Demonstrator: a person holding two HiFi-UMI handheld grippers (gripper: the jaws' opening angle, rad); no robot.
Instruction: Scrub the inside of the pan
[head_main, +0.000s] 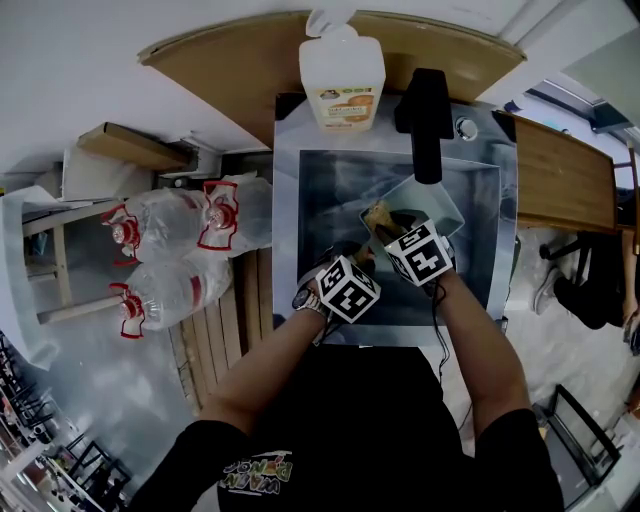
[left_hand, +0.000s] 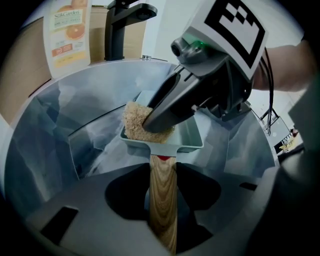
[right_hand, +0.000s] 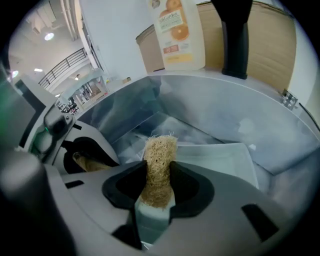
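A square pale-green pan (head_main: 432, 203) lies tilted in the steel sink (head_main: 318, 205). Its wooden handle (left_hand: 162, 200) runs between the jaws of my left gripper (left_hand: 162, 172), and both pads sit against the wood. My right gripper (right_hand: 159, 172) is shut on a tan loofah scrubber (right_hand: 159, 165). The scrubber's end (left_hand: 136, 122) rests inside the pan (left_hand: 189, 142) against its left wall. In the head view the left gripper (head_main: 345, 262) stays at the pan's near corner, and the right gripper (head_main: 392, 228) reaches into the pan from the near side.
A black faucet (head_main: 428, 120) and an orange-labelled soap bottle (head_main: 342, 75) stand behind the sink. A wooden counter (head_main: 560, 170) lies to the right. Packs of water bottles (head_main: 170, 260) sit on the floor at the left. The sink walls close in round the pan.
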